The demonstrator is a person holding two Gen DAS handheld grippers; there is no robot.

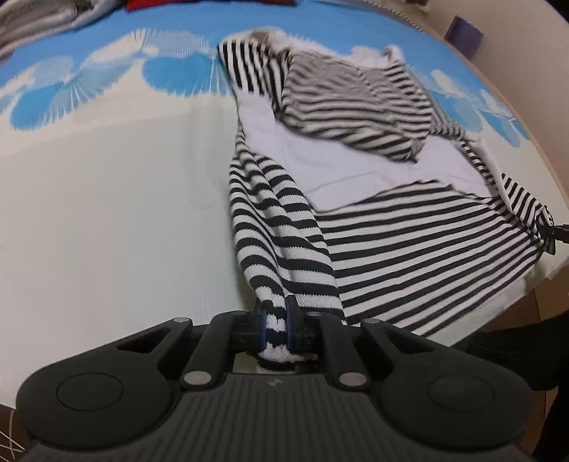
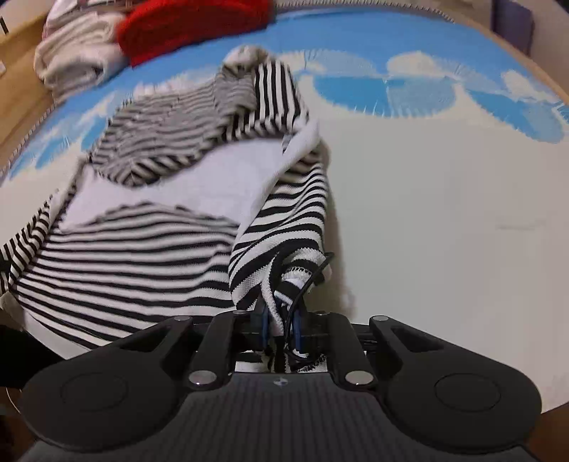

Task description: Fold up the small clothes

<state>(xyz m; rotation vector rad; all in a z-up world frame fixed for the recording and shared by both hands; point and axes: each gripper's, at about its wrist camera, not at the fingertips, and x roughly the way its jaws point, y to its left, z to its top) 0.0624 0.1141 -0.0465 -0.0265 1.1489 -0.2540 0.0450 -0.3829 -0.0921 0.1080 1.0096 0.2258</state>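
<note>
The striped garment (image 1: 409,227), black and white, lies on the cream part of the tabletop cover (image 1: 106,213), with its near edge lifted at two corners. The left gripper (image 1: 276,327) has its jaws clamped on one bunched corner of the cloth. The right gripper (image 2: 281,327) has its jaws clamped on the other corner, where a thin black cord also passes between them. The far part of the garment is folded over and blurred. Behind it the cover shows blue and white fan shapes. Farther back lie a red knitted piece (image 2: 192,25) and a pale folded cloth (image 2: 74,60).
</note>
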